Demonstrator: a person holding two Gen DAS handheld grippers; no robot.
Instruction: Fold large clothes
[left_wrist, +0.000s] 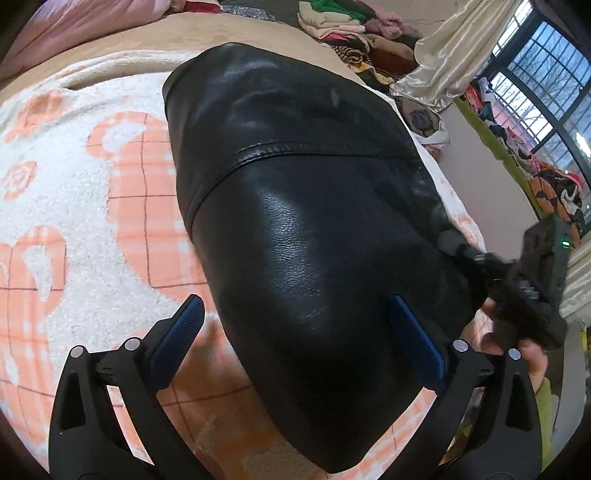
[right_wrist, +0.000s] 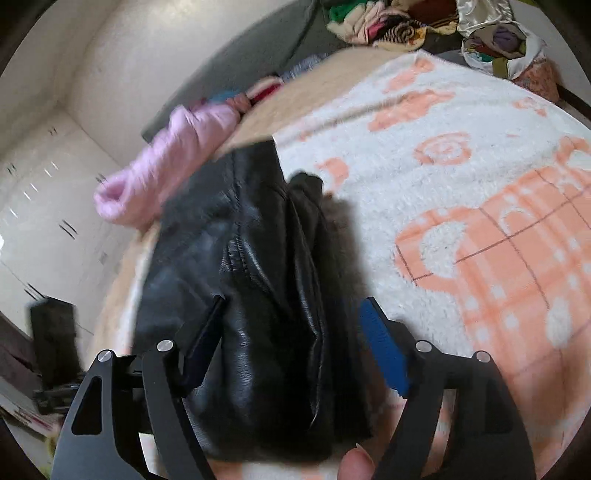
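A black leather jacket (left_wrist: 303, 229) lies folded into a long bundle on a white and orange fleece blanket (left_wrist: 74, 192). My left gripper (left_wrist: 295, 314) is open over the bundle's near end, one blue pad above the blanket, the other above the leather. The right gripper shows in the left wrist view (left_wrist: 532, 295) at the bundle's right edge. In the right wrist view the jacket (right_wrist: 251, 288) lies with creased folds, and my right gripper (right_wrist: 295, 314) is open, jaws straddling the folded edge without clamping it.
A pink padded garment (right_wrist: 177, 166) lies at the bed's far edge. Piles of folded clothes (left_wrist: 343, 18) sit beyond the bed, with a cream curtain (left_wrist: 454, 48) and a barred window (left_wrist: 546, 92). A filled bag (right_wrist: 506, 48) stands past the blanket.
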